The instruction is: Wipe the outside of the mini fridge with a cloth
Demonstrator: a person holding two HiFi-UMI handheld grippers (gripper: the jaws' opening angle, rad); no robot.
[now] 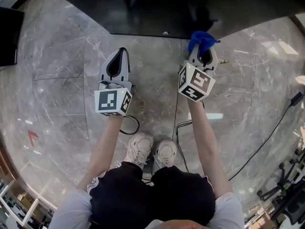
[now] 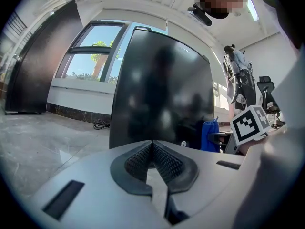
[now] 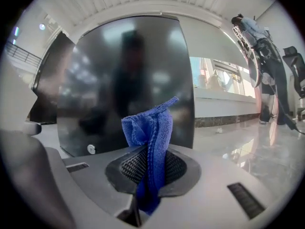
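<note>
A glossy black mini fridge (image 1: 157, 8) stands on the marble floor ahead of me; its dark front fills the left gripper view (image 2: 162, 89) and the right gripper view (image 3: 128, 80). My right gripper (image 1: 204, 51) is shut on a blue cloth (image 1: 201, 40), which sticks up from between the jaws (image 3: 150, 128) just short of the fridge's front. My left gripper (image 1: 117, 61) hangs to the left, a little farther from the fridge, jaws shut with nothing between them (image 2: 152, 159).
A second dark cabinet (image 1: 9, 37) stands at the far left. Black cables (image 1: 267, 142) trail over the floor at right and by my shoes (image 1: 152, 151). Office chairs and a coat rack (image 3: 262, 56) stand at the right. A window wall (image 2: 90, 56) lies behind the fridge.
</note>
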